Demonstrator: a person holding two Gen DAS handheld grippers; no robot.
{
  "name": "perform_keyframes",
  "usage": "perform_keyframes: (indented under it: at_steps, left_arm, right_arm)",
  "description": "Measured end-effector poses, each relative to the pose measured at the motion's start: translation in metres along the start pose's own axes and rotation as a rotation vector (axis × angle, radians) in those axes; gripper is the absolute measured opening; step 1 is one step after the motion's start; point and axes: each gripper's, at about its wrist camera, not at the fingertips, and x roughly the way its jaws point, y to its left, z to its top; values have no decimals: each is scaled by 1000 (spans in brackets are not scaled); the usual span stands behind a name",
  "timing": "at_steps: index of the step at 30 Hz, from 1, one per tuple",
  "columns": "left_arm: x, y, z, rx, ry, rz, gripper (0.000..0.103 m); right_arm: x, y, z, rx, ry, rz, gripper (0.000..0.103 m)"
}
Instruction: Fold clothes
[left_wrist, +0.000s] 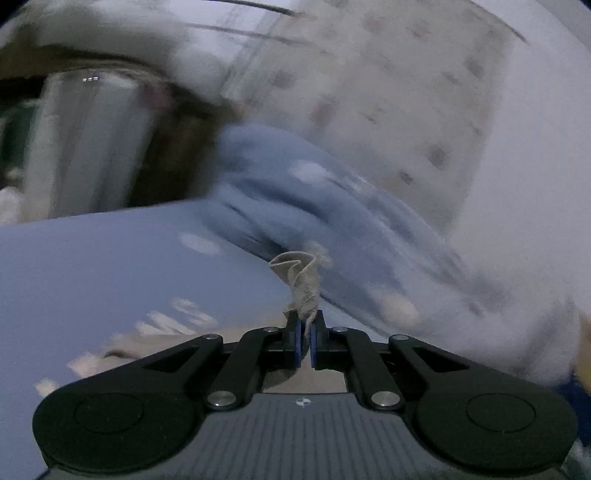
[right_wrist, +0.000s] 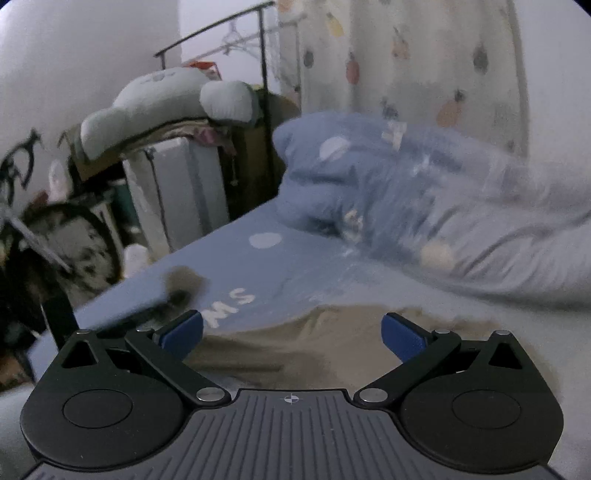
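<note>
Left gripper pinching beige cloth garment corner, lower centre; right gripper wide, empty above it; likely lifting stage, second corner needed.

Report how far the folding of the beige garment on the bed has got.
Done: nothing looks folded yet; the beige garment lies rumpled on the blue bedsheet.
In hand: the left gripper has its jaws shut on a bunched bit of that cloth. The right gripper hangs over it, jaws open, holding nothing.
Left: the whole fold.
</note>
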Motion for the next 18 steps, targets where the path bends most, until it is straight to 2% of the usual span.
perform_keyframes:
  at_steps: [2, 5, 7, 13, 18]
  left_arm:
    - [7, -22, -14, 37, 72, -44, 8]
    - [21, -45, -34, 123, 160, -60, 8]
    - [24, -58, -51, 179, 202, -76, 8]
    - [27, -81, -84, 301, 279, -90, 8]
    - [34, -88, -100, 376, 342, -87, 9]
  right_arm:
    - [25, -20, -9, 108, 48, 29, 103]
    - [65, -55, -36, 283, 134, 50, 103]
    - [82, -71, -57, 343, 165, 59, 103]
    - [116, -91, -102, 403, 200, 103, 103]
    - [144, -93, -113, 416, 263, 116, 102]
